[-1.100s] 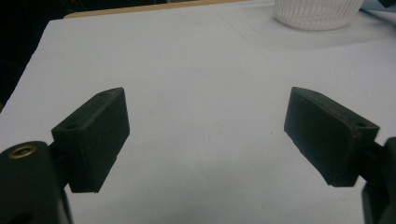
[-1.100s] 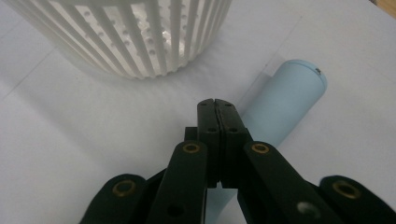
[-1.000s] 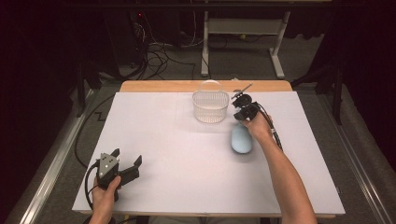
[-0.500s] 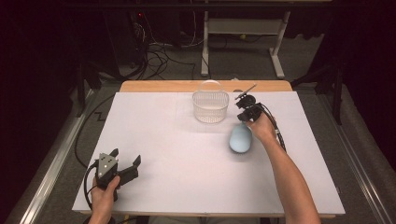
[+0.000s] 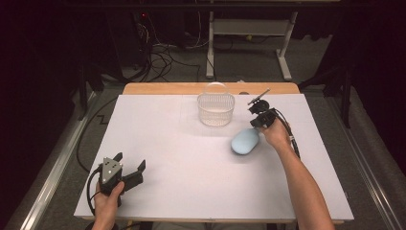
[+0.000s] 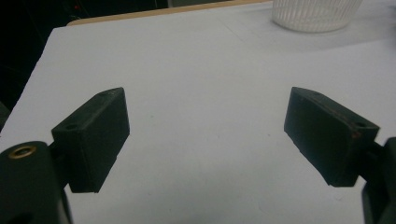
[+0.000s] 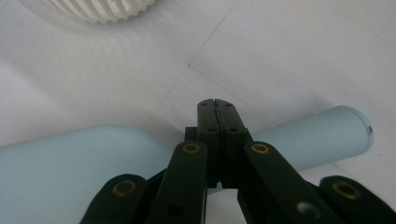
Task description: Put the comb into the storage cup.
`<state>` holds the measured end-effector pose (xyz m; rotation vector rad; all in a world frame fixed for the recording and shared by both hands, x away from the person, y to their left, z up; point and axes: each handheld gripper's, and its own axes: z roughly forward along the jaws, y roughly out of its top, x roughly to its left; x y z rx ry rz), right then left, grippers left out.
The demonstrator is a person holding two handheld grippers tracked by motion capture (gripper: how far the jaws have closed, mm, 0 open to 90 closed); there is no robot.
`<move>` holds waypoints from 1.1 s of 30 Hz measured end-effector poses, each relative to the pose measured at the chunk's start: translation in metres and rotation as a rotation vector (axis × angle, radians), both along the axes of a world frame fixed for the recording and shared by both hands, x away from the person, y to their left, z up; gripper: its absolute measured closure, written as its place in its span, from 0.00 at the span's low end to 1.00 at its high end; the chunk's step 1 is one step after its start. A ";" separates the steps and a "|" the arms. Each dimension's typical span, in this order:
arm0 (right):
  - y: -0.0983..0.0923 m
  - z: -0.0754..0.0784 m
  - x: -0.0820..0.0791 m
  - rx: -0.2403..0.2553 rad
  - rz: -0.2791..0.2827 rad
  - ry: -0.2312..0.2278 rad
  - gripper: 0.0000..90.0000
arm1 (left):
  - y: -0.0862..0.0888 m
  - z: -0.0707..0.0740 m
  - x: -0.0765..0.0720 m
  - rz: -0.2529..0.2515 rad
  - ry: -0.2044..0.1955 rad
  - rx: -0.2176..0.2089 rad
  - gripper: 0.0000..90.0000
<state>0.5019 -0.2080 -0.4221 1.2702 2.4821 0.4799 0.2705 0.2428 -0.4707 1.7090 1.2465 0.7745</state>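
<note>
A light blue, smooth, elongated object (image 5: 245, 142) lies on the white table (image 5: 191, 158) right of centre, tilted toward the far right. My right gripper (image 5: 253, 125) is at its far end, jaws shut flat together with nothing between them. In the right gripper view the shut gripper (image 7: 217, 102) points down across the blue object (image 7: 70, 158), which runs from lower left to right under the jaws. Near the front left corner, my left gripper (image 5: 130, 162) is held open; in its own view the gripper (image 6: 205, 126) has only bare table between the jaws.
A white slatted basket (image 5: 215, 109) stands at the back centre, just left of the right gripper, and also shows in the gripper views as the basket (image 6: 317, 14) and the basket (image 7: 98, 9). A wooden strip (image 5: 167, 88) edges the far side; cables and a stand lie on the floor beyond.
The right hand has shifted a little, and the blue object has turned from upright to slanted and slid slightly left. The left gripper has kept still.
</note>
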 end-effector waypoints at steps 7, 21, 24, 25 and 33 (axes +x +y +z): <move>-0.004 -0.001 -0.005 -0.001 -0.008 0.004 1.00 | -0.001 0.001 0.000 -0.009 -0.001 0.007 0.17; -0.014 -0.001 -0.011 0.004 -0.031 0.008 1.00 | 0.000 0.000 0.002 0.000 -0.002 0.004 0.17; -0.015 -0.001 -0.013 0.002 -0.031 0.010 1.00 | 0.000 0.000 0.001 -0.001 -0.003 0.005 0.17; -0.015 -0.001 -0.013 0.003 -0.032 0.012 1.00 | 0.000 0.000 0.002 -0.001 -0.003 0.005 0.17; -0.022 -0.003 -0.012 0.003 -0.053 0.006 1.00 | 0.000 0.000 0.002 -0.008 -0.006 0.004 0.17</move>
